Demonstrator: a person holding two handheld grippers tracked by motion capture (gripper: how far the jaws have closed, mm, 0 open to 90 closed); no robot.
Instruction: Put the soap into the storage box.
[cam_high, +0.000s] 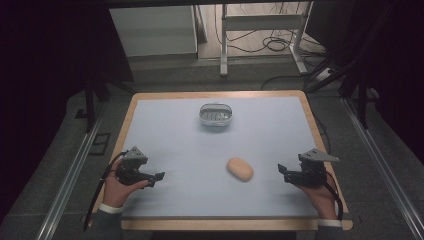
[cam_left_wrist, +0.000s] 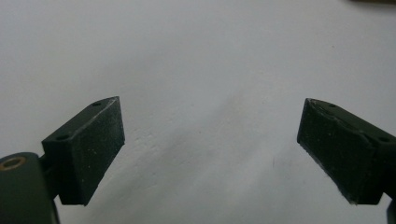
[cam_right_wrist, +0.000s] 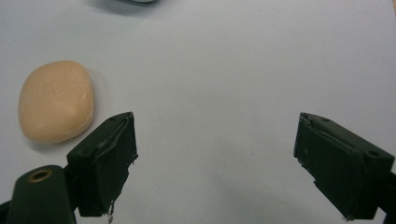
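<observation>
Pale blue matting (cam_high: 170, 135) covers the wood-edged table (cam_high: 306, 107), with dark floor, cables and a white frame's legs beyond it.

On the mat lie two things. A tan oval bar of soap (cam_high: 240, 169) sits a little toward four o'clock from the mat's centre. A small metal wire soap dish (cam_high: 216, 114) stands toward twelve o'clock, well apart from the soap. The soap is the nearer thing to the right gripper (cam_high: 283, 170), lying at about nine o'clock from it, near but not touching. That gripper's jaws point toward the soap, which suggests it is lined up for a sideways reach. The left gripper (cam_high: 159, 176) rests toward seven o'clock on the mat, pointing inward, with nothing near it; it appears to be waiting.

Both grippers have their jaws spread wide with nothing between them.

From the high view the whole layout reads at once: dish, soap, and both hands coming in at the bottom. In the right gripper view the soap (cam_right_wrist: 56, 101) lies just outside that gripper's left jaw rather than between the jaws, so a shift across would be needed before closing. That view also catches the soap's smooth, rounded top. Between the open jaws in the left gripper view lies bare mat (cam_left_wrist: 210, 70).
</observation>
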